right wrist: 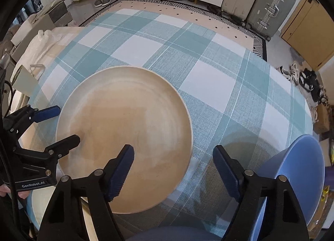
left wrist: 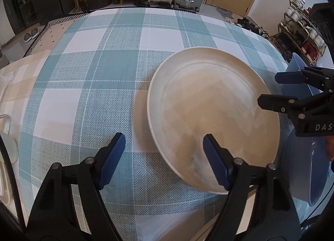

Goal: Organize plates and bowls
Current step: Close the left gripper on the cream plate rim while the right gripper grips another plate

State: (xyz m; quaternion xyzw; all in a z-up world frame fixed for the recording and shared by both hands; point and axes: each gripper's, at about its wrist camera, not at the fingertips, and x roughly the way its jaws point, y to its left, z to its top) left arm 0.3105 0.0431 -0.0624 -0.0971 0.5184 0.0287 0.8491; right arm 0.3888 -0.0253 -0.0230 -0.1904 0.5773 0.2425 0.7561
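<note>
Barely begun: beige plate (left wrist: 213, 116) and blue bowl (right wrist: 300, 178) unstacked on checked tablecloth (left wrist: 94, 74), left gripper (left wrist: 163, 157) and right gripper (right wrist: 173, 170) agape, empty.

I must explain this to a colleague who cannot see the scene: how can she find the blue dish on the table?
Start at the blue-and-white checked tablecloth that covers the table. The big round beige plate lies on it; look past its right side, near the table's edge. There is the blue dish, the only blue piece of tableware, with higher walls than the flat plate.
</note>
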